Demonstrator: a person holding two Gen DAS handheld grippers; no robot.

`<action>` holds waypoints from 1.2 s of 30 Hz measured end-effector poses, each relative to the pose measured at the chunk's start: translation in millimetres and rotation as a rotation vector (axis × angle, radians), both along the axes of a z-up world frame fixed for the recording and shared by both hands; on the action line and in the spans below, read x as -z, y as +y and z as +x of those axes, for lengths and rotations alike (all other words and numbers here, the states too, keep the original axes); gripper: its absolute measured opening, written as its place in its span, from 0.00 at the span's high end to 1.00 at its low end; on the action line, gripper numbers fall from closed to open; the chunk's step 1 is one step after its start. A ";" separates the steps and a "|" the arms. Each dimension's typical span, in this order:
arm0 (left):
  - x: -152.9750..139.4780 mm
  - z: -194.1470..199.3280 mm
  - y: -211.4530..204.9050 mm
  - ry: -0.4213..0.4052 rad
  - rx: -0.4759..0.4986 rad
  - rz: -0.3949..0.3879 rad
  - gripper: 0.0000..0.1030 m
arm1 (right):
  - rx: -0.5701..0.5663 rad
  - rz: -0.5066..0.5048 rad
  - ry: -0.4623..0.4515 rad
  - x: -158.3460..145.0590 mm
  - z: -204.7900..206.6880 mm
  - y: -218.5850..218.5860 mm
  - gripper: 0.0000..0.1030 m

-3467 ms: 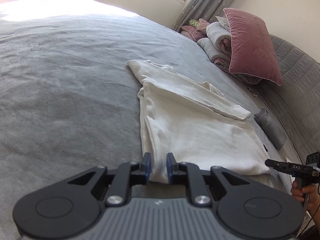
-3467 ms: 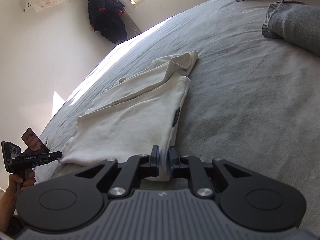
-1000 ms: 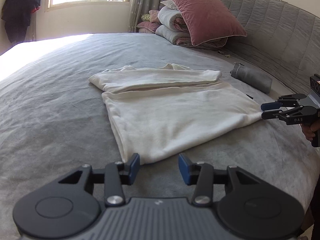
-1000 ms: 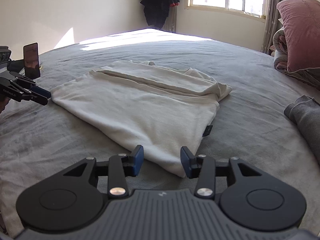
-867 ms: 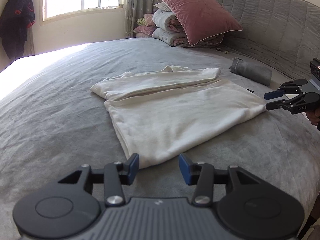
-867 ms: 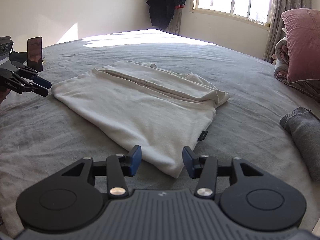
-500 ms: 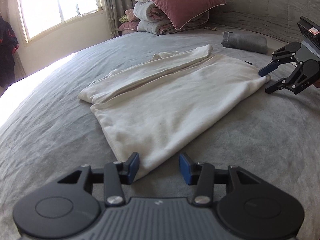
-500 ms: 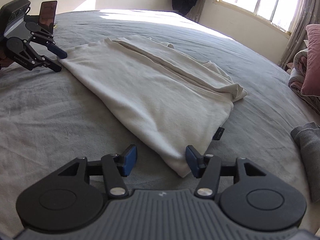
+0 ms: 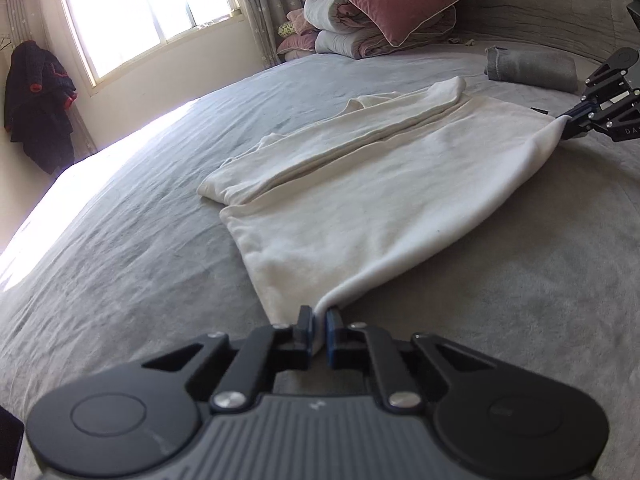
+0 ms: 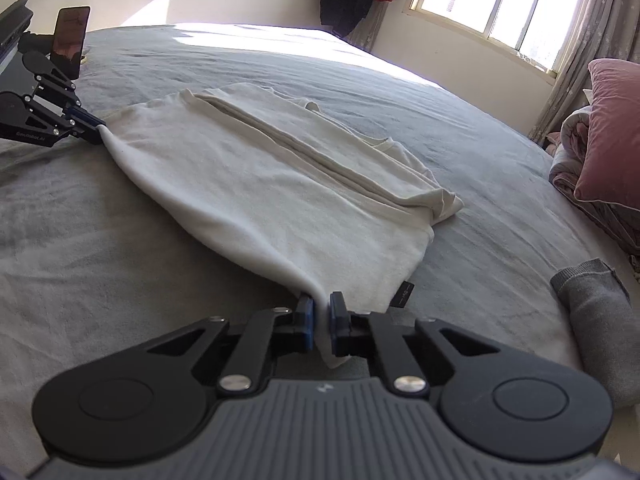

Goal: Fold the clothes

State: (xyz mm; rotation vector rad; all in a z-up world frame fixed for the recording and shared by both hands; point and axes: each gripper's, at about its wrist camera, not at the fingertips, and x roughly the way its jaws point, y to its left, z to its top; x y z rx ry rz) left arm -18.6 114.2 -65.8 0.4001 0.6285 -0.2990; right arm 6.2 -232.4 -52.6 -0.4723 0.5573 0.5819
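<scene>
A cream long-sleeved top lies partly folded on the grey bed, its sleeves laid along the far side. It also shows in the right wrist view. My left gripper is shut on one near corner of the top. My right gripper is shut on the other near corner. Each gripper shows in the other's view, the right one at the far right and the left one at the far left. The near hem is stretched between them, slightly raised off the bed.
A folded grey garment lies on the bed past the top, and shows in the right wrist view. Pink pillow and folded quilts are stacked at the padded headboard. A dark jacket hangs by the window.
Both grippers were open just short of the near hem. They have moved onto the two near corners and shut on them, and the hem has lifted a little.
</scene>
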 end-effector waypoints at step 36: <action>-42.6 253.7 -8.3 -0.049 -0.334 -0.199 0.95 | 0.315 0.139 -0.028 -29.2 219.3 33.7 0.94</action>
